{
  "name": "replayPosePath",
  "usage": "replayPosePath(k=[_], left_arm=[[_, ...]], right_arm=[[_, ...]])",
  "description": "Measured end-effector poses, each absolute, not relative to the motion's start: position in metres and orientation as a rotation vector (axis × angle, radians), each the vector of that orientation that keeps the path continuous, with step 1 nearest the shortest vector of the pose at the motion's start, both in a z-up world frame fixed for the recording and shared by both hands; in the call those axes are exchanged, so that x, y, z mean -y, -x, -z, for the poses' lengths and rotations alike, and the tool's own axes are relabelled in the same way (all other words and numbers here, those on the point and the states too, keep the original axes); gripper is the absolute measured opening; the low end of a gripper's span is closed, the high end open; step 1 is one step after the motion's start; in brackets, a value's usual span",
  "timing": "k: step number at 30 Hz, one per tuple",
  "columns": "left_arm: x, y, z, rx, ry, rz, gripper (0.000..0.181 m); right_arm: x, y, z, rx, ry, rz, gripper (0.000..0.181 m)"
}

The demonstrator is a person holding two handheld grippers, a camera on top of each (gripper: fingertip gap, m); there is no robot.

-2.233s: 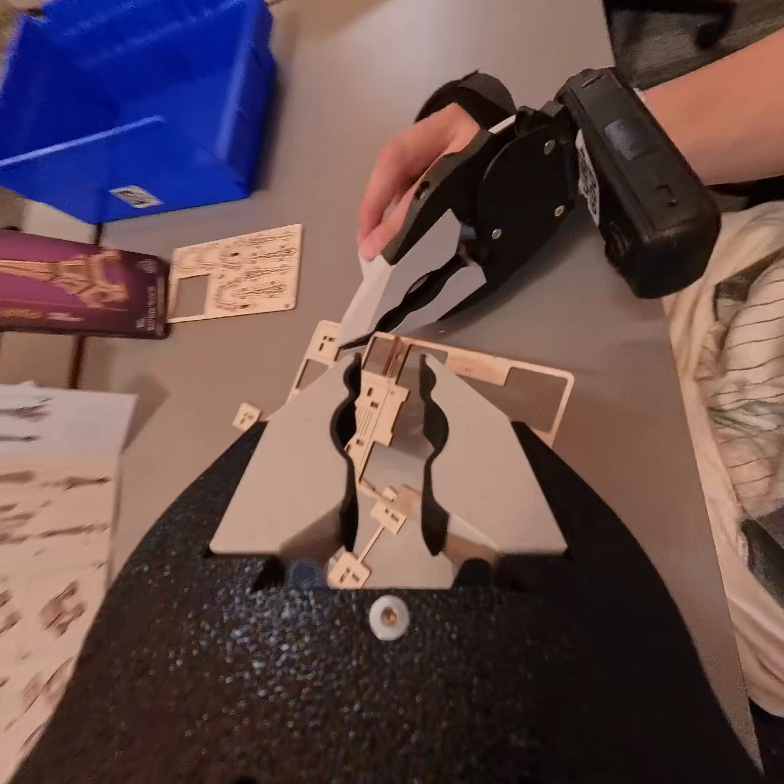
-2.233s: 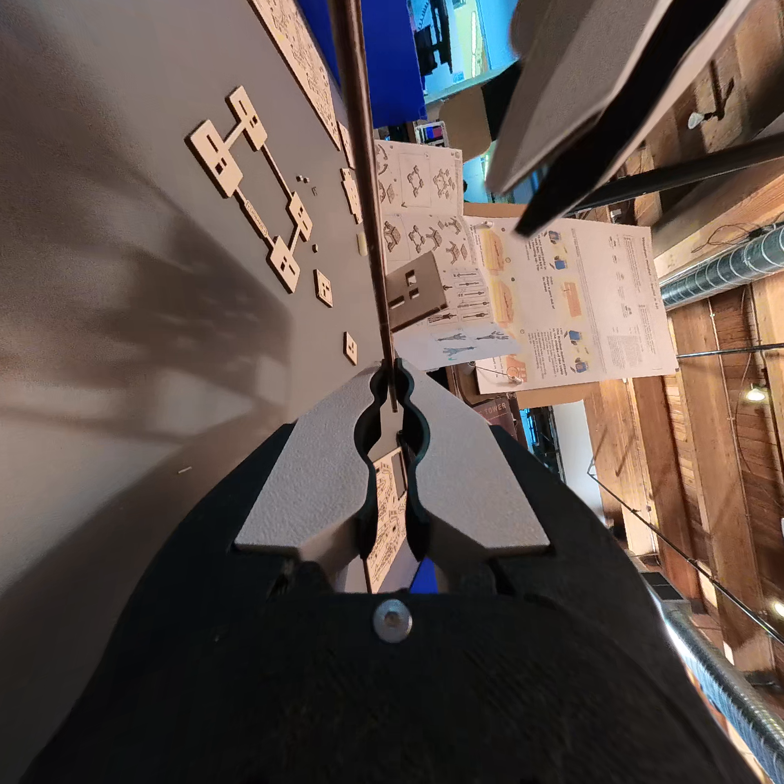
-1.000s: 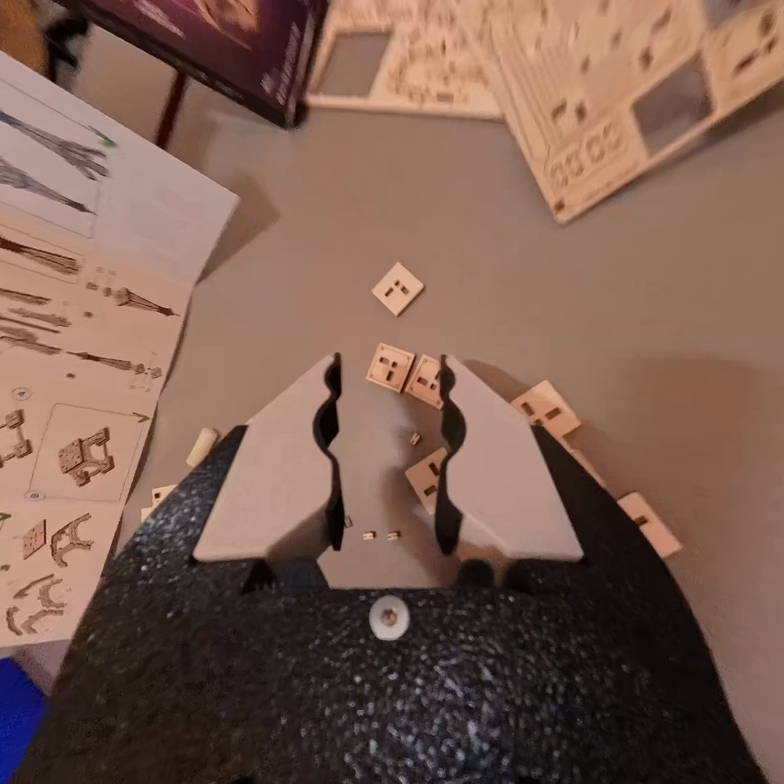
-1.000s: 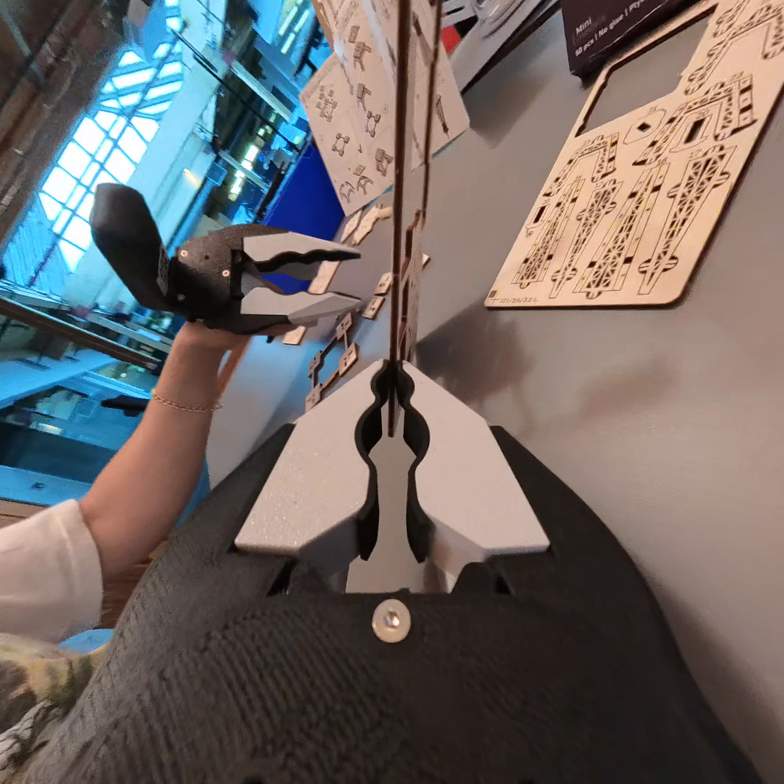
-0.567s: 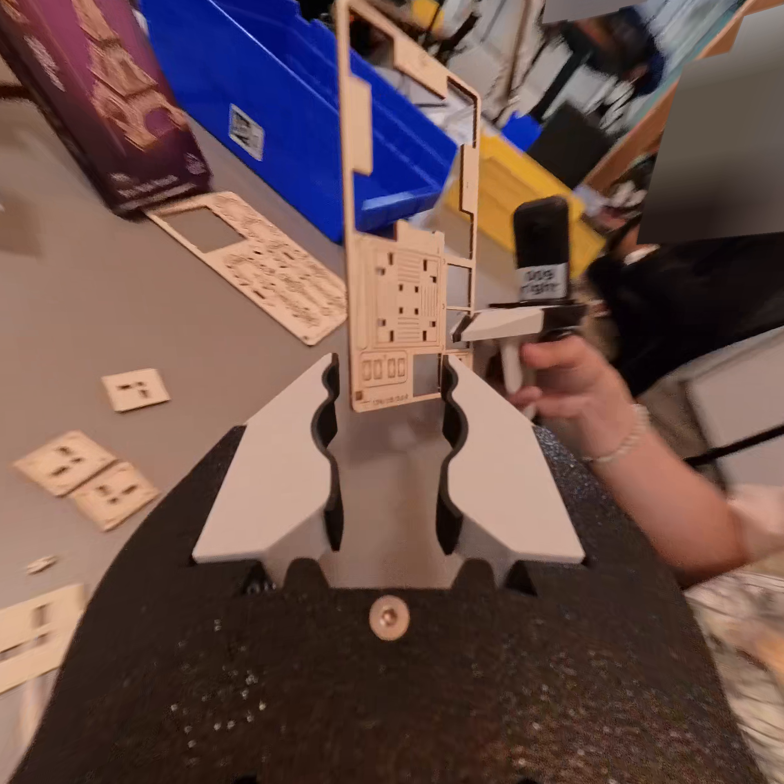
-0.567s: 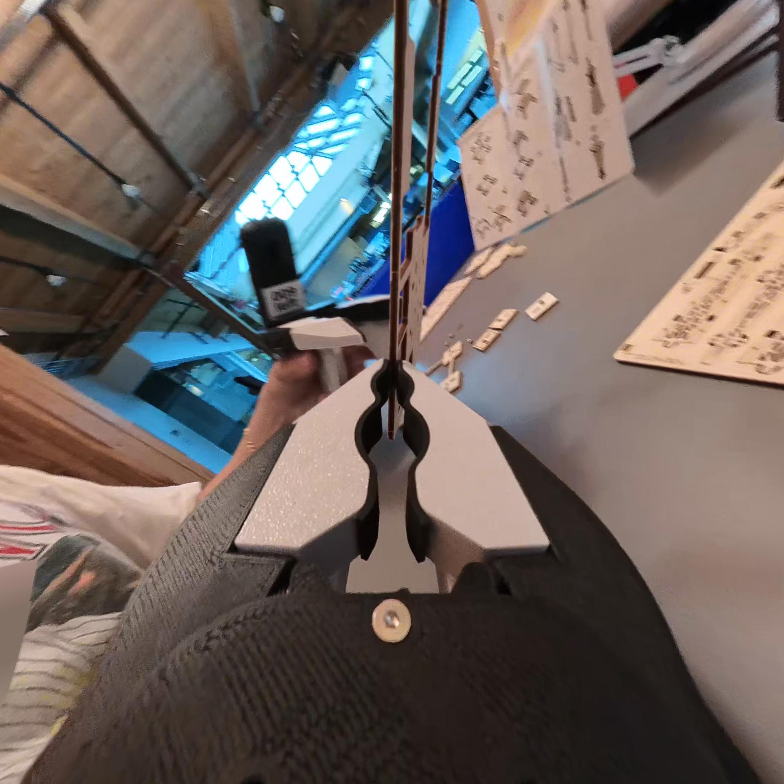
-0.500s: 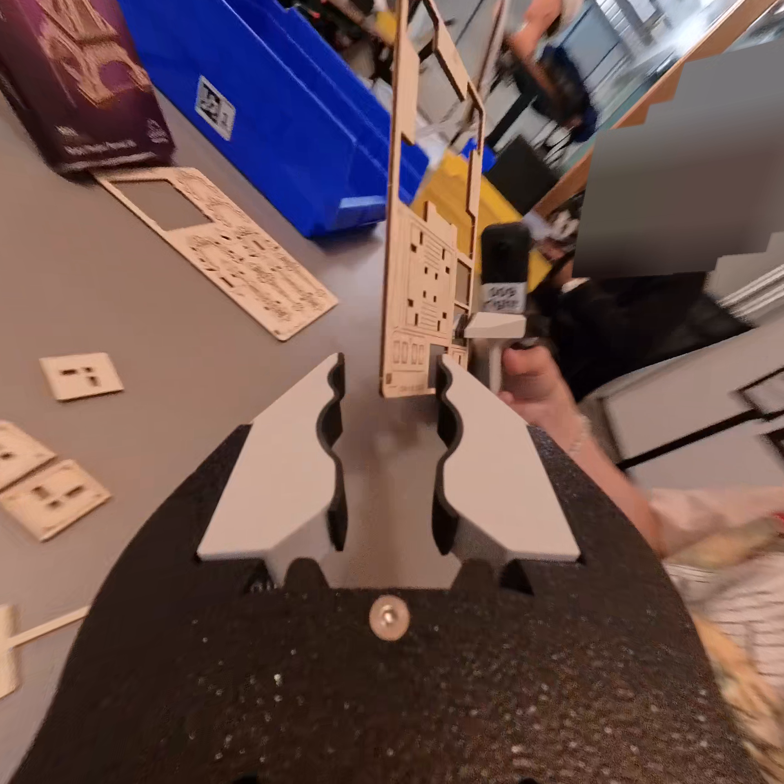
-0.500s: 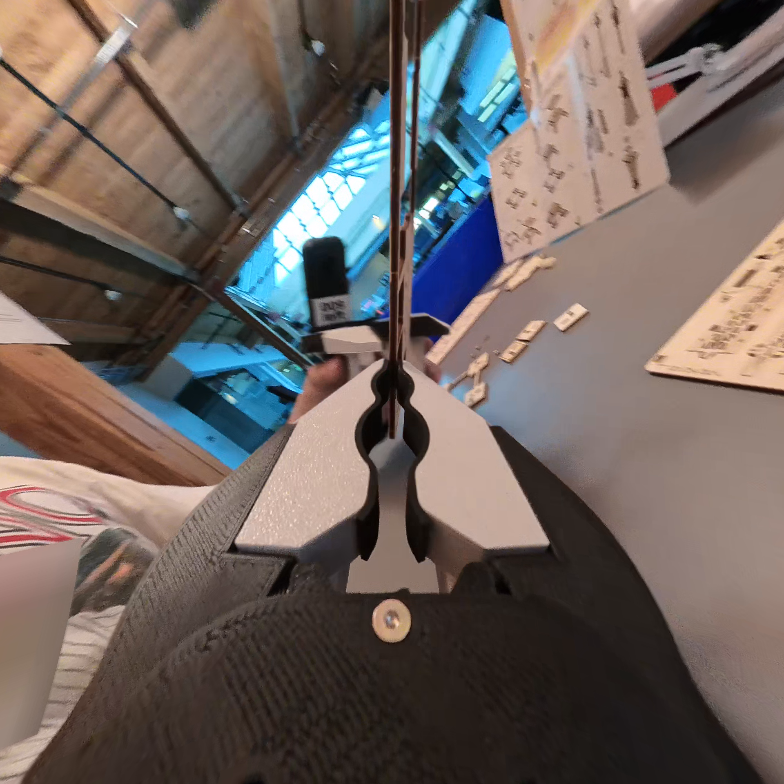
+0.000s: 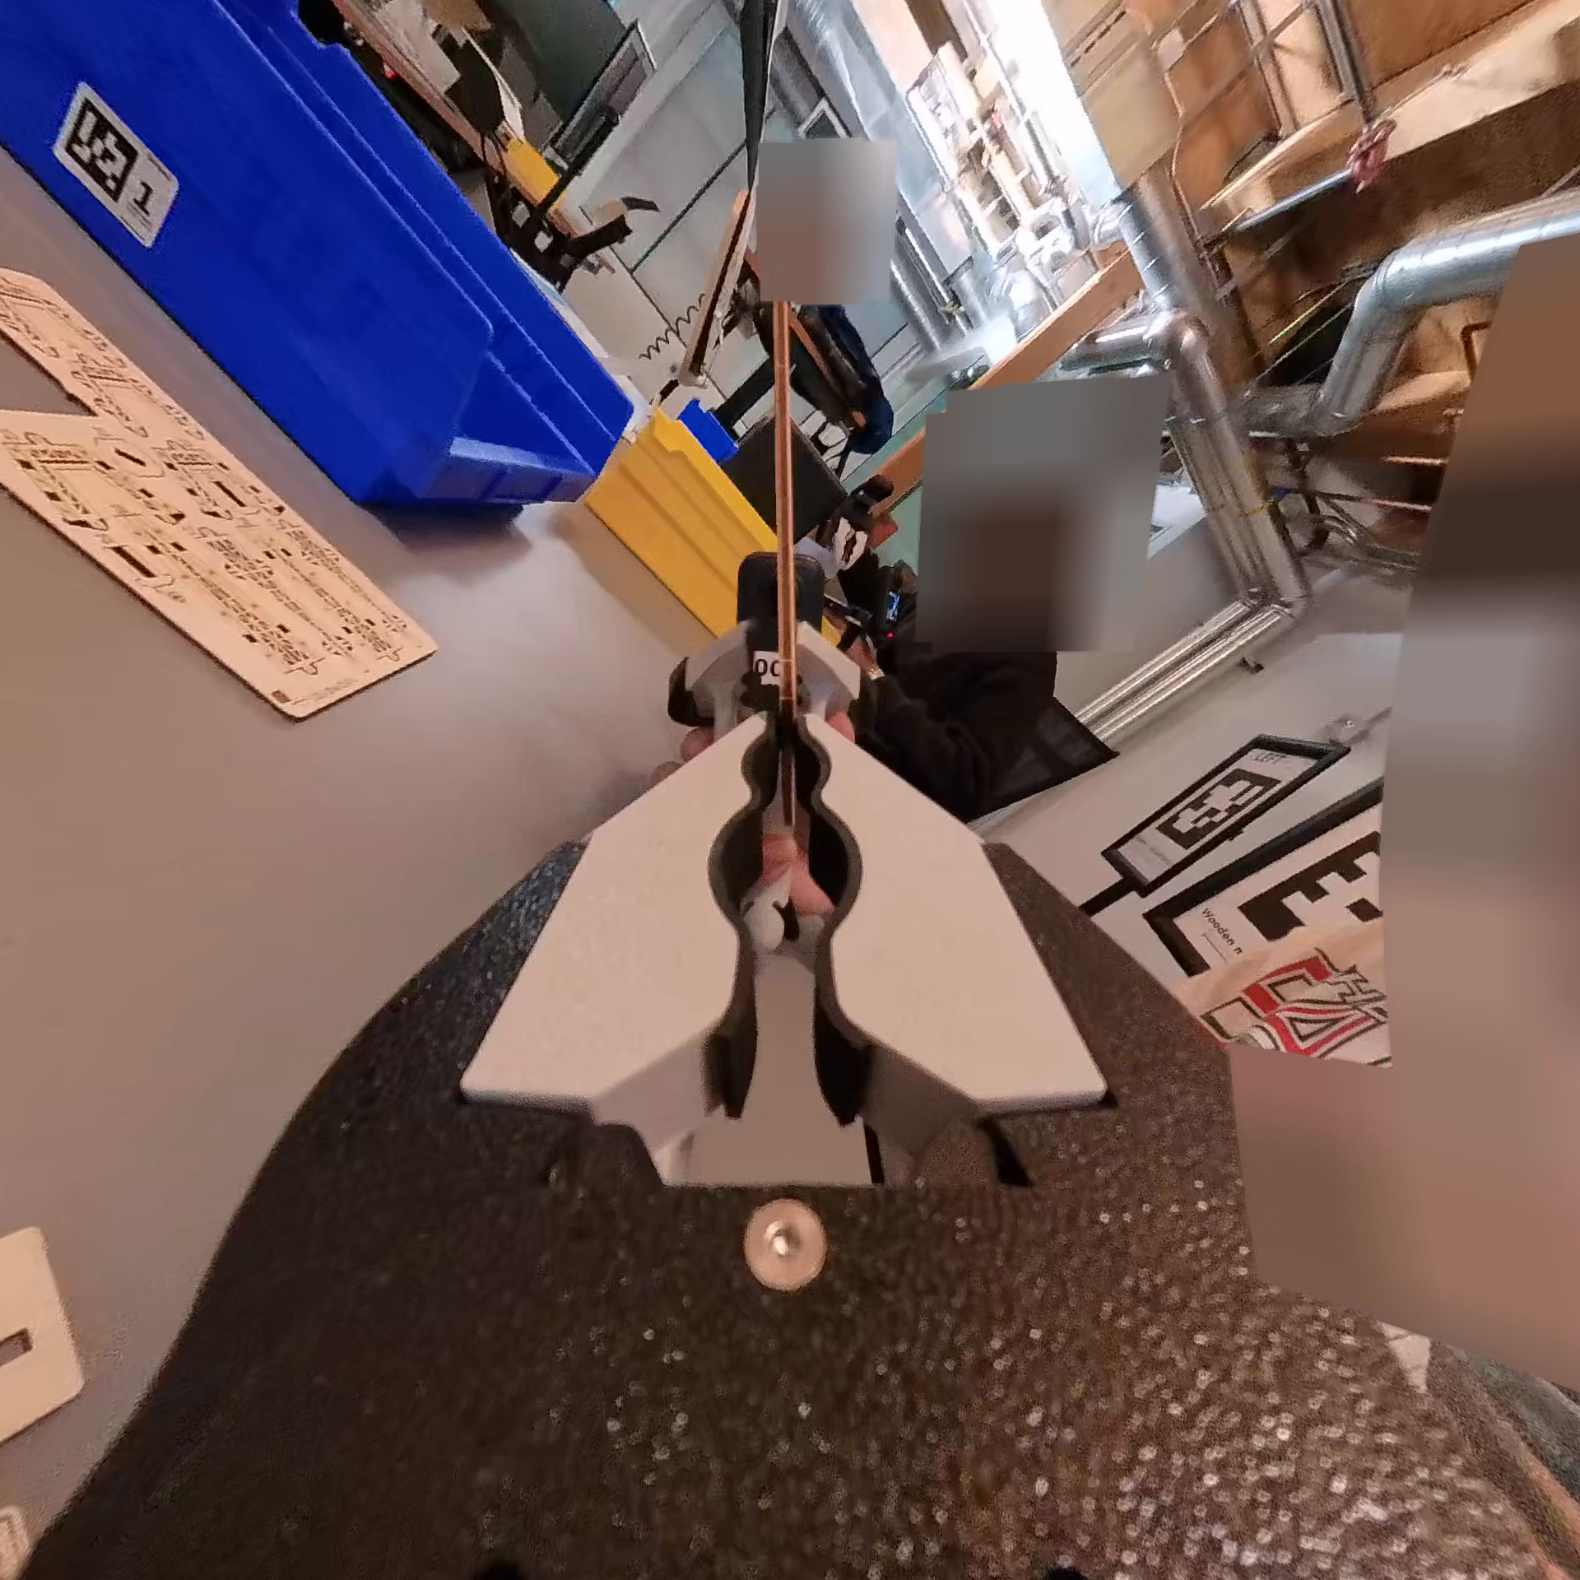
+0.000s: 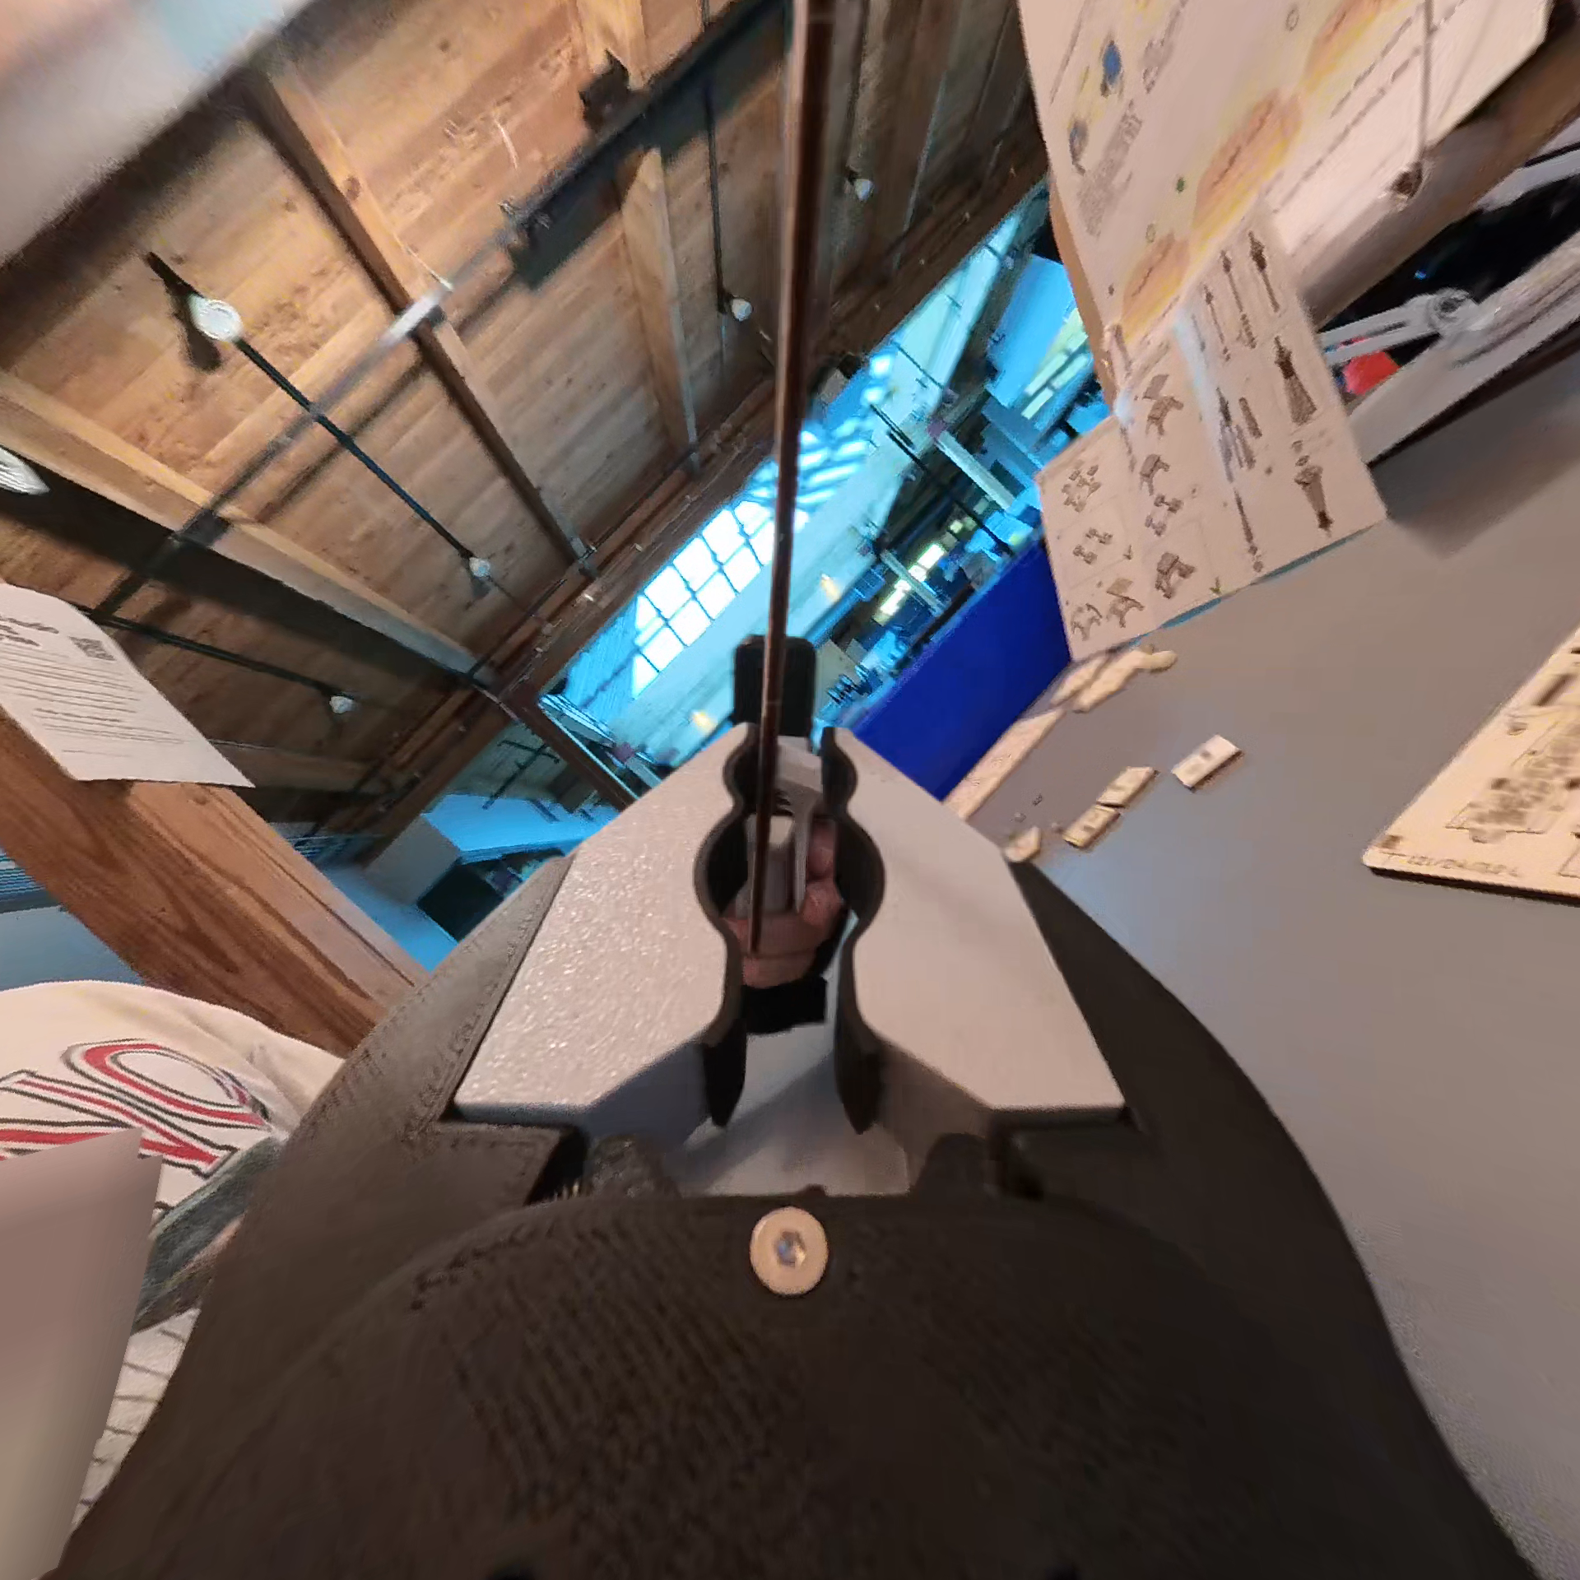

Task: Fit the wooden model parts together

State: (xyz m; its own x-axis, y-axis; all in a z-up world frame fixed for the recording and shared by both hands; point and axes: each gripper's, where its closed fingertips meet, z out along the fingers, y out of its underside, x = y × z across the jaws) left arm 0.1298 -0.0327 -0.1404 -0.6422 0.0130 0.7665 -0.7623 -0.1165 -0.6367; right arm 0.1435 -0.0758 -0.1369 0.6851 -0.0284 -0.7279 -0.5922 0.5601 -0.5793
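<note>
The left gripper [image 9: 784, 737], with pale grey fingers on a black grainy body, is clamped with its tips on a thin flat wooden parts sheet [image 9: 781, 479]. The sheet is held in the air, above the grey tabletop [image 9: 256, 855], and both cameras see it only by its edge, as a narrow brown line that goes straight up.

The right gripper [image 10: 787, 754], of the same make, faces the left one from the other side of the sheet. Its fingers stand a little apart. The sheet passes between them, close to one finger, and I cannot tell if it touches that finger.

On the tabletop, one small pale wooden square piece [image 9: 34, 1334] lies near the left gripper. Farther along lies a flat laser-cut wooden sheet [image 9: 197, 547] with small printed marks, too fine to read. Behind it, toward the far edge, stands a big blue plastic bin [image 9: 282, 256] with a white label that carries a black square code. Just beside the bin is a yellow plastic bin [image 9: 675, 504].

In the right wrist view, some small wooden pieces [image 10: 1120, 787] lie on the tabletop, and white instruction papers [image 10: 1197, 479] with drawings stand behind them.
</note>
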Motion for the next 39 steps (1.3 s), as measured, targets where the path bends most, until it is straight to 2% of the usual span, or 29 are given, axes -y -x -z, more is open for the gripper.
replayPosePath(k=[1, 9, 13, 15, 16, 19, 21, 23, 25, 27, 32, 37, 39], left_arm=[[0.034, -0.129, 0.144, 1.616, -0.833, -1.800, 0.000], [0.032, -0.135, 0.159, 1.695, -0.925, -1.790, 0.001], [0.021, -0.145, 0.169, 2.025, -0.971, -1.857, 0.018], [0.012, -0.150, 0.172, 2.253, -0.995, -1.882, 0.034], [0.009, -0.150, 0.172, 2.366, -0.985, -1.883, 0.034], [0.009, -0.139, 0.178, 2.664, -0.881, -1.811, 0.036], [0.016, -0.124, 0.187, 2.838, -0.697, -1.730, 0.027], [0.026, -0.105, 0.198, 2.990, -0.423, -1.656, 0.025], [0.037, -0.091, 0.213, 3.112, -0.209, -1.551, 0.038], [0.049, -0.081, 0.227, 3.158, -0.112, -1.470, 0.040], [0.073, -0.087, 0.241, 3.131, -0.350, -1.467, 0.032], [0.072, -0.101, 0.236, 3.088, -0.508, -1.565, 0.001], [0.073, -0.099, 0.240, 3.103, -0.431, -1.545, 0.000]], right_arm=[[0.077, -0.143, 0.133, -0.753, 0.895, -0.389, 0.005], [0.076, -0.146, 0.145, -0.785, 0.967, -0.353, 0.001], [0.079, -0.155, 0.160, -0.893, 0.987, -0.337, 0.001], [0.079, -0.156, 0.163, -0.918, 0.992, -0.349, 0.001], [0.080, -0.157, 0.166, -0.938, 1.009, -0.339, 0.001], [0.078, -0.159, 0.180, -1.004, 1.090, -0.312, 0.001], [0.078, -0.162, 0.189, -1.054, 1.132, -0.272, 0.001], [0.076, -0.161, 0.199, -1.092, 1.199, -0.261, 0.001], [0.077, -0.163, 0.207, -1.133, 1.242, -0.235, 0.001], [0.078, -0.164, 0.214, -1.171, 1.270, -0.228, 0.001], [0.077, -0.166, 0.222, -1.213, 1.294, -0.235, 0.001], [0.076, -0.166, 0.228, -1.248, 1.325, -0.236, 0.001], [0.076, -0.166, 0.229, -1.250, 1.332, -0.235, 0.001]])
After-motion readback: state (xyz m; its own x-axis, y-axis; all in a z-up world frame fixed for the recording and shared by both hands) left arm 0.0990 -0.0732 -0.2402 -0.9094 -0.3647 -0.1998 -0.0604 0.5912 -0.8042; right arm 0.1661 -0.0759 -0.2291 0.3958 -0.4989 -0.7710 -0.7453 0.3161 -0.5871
